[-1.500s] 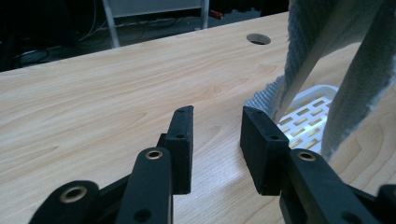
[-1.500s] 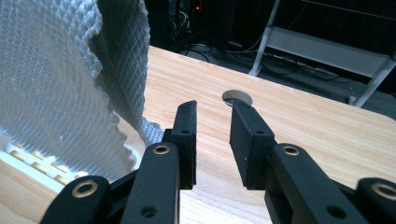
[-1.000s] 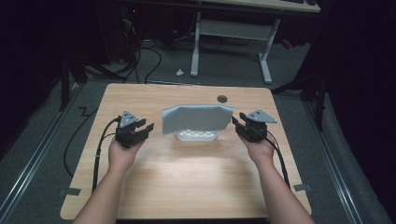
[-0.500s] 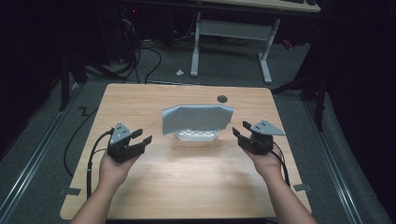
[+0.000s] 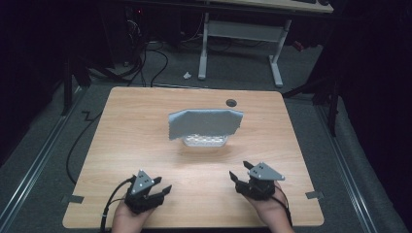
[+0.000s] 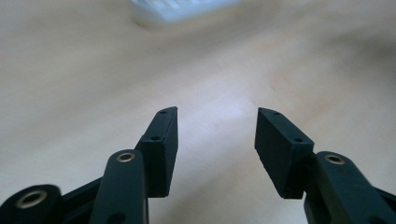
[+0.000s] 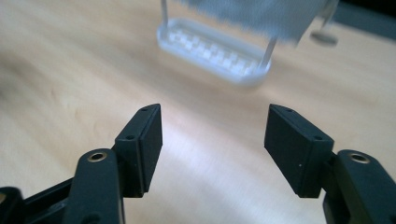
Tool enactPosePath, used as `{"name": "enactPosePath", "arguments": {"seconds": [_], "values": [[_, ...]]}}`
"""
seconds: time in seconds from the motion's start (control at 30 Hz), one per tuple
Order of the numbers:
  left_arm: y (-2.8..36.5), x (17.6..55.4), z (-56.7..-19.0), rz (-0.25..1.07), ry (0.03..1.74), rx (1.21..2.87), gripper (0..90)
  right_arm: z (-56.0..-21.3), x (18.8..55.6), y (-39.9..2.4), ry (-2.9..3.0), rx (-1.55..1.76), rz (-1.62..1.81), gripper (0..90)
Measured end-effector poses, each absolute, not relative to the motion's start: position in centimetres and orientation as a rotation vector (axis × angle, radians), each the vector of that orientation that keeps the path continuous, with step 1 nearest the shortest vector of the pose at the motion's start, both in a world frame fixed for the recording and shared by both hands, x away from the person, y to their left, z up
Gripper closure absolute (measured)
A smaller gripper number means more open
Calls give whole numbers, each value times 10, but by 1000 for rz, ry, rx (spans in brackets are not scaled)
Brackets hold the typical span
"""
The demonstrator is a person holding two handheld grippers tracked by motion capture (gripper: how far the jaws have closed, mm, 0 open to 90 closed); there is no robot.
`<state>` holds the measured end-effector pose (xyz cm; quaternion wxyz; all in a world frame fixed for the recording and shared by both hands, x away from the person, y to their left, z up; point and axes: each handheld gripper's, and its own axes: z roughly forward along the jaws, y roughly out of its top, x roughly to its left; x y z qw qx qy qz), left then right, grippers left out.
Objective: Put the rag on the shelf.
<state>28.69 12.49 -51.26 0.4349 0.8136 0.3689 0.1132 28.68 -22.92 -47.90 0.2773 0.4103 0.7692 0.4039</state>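
I hold my left gripper (image 5: 154,188) and right gripper (image 5: 244,179) near the table's (image 5: 145,121) front edge, jaws spread, empty. A grey cloth (image 5: 206,123) drapes over the white rack (image 5: 205,141) well ahead

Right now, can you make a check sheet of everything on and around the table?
Surface: light wooden table, with a small round dark hole near the far edge.
Job's things: a grey cloth draped over a clear rack at the middle of the table.
Clutter: nothing seen on the table.
Grippers: left gripper open and empty, near the front edge; right gripper open and empty, also near the front edge.
Cables: a black cable trails from the left gripper; another lies on the floor left of the table.
Surroundings: dark room, grey floor, white desk legs behind, a scrap of white paper on the floor.
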Motion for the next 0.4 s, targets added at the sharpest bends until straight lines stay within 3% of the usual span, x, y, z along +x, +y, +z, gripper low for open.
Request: {"name": "enactPosePath", "arguments": {"seconds": [0.07,0.1,0.13,0.4], "values": [[117,281,-516,289,880,2072,484,-498,274,-228,2031,1131,1081,388],[112,279,-518,309,862,2091,478,-510,267,-228,2025,1125,1061,438],[109,278,-519,316,858,2093,474,-515,266,-226,2114,1111,1014,380],[106,285,-525,331,874,2100,466,-518,276,-237,2087,1140,1019,393]]}}
